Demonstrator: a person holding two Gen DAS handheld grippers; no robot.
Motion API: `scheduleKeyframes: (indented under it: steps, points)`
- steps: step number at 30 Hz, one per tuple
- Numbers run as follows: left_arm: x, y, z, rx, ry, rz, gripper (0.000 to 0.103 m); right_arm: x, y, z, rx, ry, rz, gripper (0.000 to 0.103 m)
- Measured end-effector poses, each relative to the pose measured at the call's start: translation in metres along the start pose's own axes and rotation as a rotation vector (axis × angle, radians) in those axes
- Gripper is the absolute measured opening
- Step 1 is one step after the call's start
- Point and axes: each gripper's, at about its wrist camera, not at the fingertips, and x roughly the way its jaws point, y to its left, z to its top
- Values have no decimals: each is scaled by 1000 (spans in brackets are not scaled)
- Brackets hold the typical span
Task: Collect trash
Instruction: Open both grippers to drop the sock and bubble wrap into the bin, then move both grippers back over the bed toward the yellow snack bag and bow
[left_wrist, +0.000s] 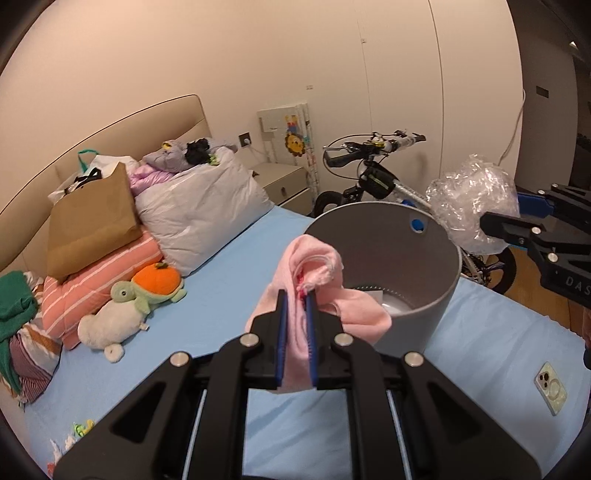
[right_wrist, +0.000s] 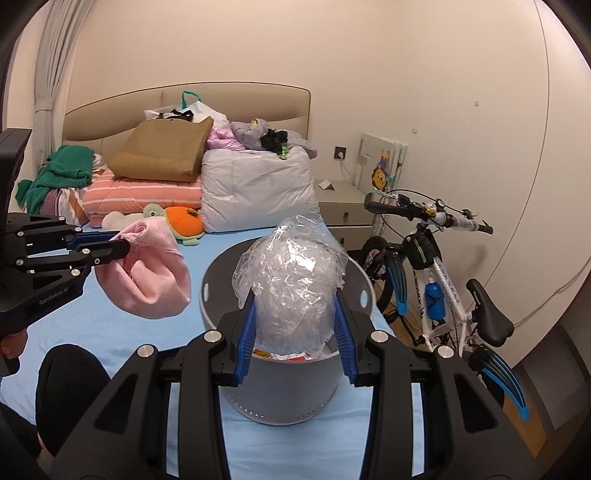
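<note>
1. Indoors, a bedroom: a bed with a light blue sheet (left_wrist: 229, 266) fills the foreground, its beige padded headboard (right_wrist: 236, 99) against a cream wall.
2. At centre a grey round bin (left_wrist: 424, 295) stands upright on the sheet, with scraps of litter visible inside in the right wrist view.
3. Left gripper (left_wrist: 295, 306), fingers pressed nearly together, pinches a pink cloth (left_wrist: 317, 280) that hangs beside the bin's near rim.
4. Right gripper (right_wrist: 295, 317), fingers part-spread, clamps a crumpled clear plastic bag (right_wrist: 291, 273) held above the bin's mouth.
5. Against the headboard lie a brown paper bag (left_wrist: 92, 225) on a striped pink cushion (left_wrist: 99, 288), a white pillow (left_wrist: 207, 210), green clothing (right_wrist: 62, 170) and a plush turtle (left_wrist: 125, 310) with an orange shell.
6. A phone (left_wrist: 550, 387) in a clear case lies on the sheet near the right edge of the bed.
7. Beyond the bed, a white bicycle (right_wrist: 439, 266) stands on wooden flooring beside a grey nightstand (right_wrist: 343, 203) and pale wardrobe doors (left_wrist: 399, 74).
</note>
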Motion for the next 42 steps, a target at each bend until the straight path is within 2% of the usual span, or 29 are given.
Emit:
scheduleKeyframes:
  steps: [6, 11, 15, 19, 23, 25, 26, 27, 29, 30, 32, 33, 34, 35, 36, 42]
  points:
    - [22, -25, 44, 56, -26, -53, 10, -7, -30, 15, 24, -9, -37, 36]
    - [33, -29, 70, 77, -66, -93, 10, 1, -44, 25, 30, -3, -53, 36]
    - [55, -34, 82, 81, -51, -129, 10, 16, -47, 29, 34, 13, -43, 36]
    - [95, -34, 81, 51, -8, -191, 10, 36, -43, 26, 36, 42, -3, 36]
    - [128, -35, 63, 20, 60, -225, 10, 57, -42, 19, 34, 84, 16, 36]
    - [134, -36, 54, 41, 89, -203, 11, 69, -42, 17, 44, 111, 28, 37]
    - [137, -36, 50, 52, 102, -180, 13, 73, -42, 15, 52, 122, 31, 41]
    - [139, -36, 48, 57, 115, -176, 14, 77, -42, 15, 60, 129, 35, 47]
    - [142, -33, 45, 56, 129, -181, 14, 86, -41, 15, 61, 135, 18, 48]
    - [143, -31, 43, 55, 131, -179, 16, 90, -39, 16, 54, 137, 11, 48]
    - [143, -26, 42, 46, 130, -171, 37, 94, -35, 15, 52, 145, 15, 49]
    - [141, -24, 40, 36, 123, -160, 64, 95, -33, 15, 50, 153, 16, 55]
    - [138, -21, 39, 26, 107, -147, 80, 97, -32, 15, 45, 158, 13, 59]
    - [134, -19, 38, 20, 92, -139, 80, 97, -29, 14, 37, 162, 5, 66]
    - [133, -17, 38, 19, 90, -138, 80, 97, -27, 15, 31, 162, -3, 68]
    - [120, -5, 36, 7, 68, -126, 80, 87, -19, 20, 32, 149, -17, 73]
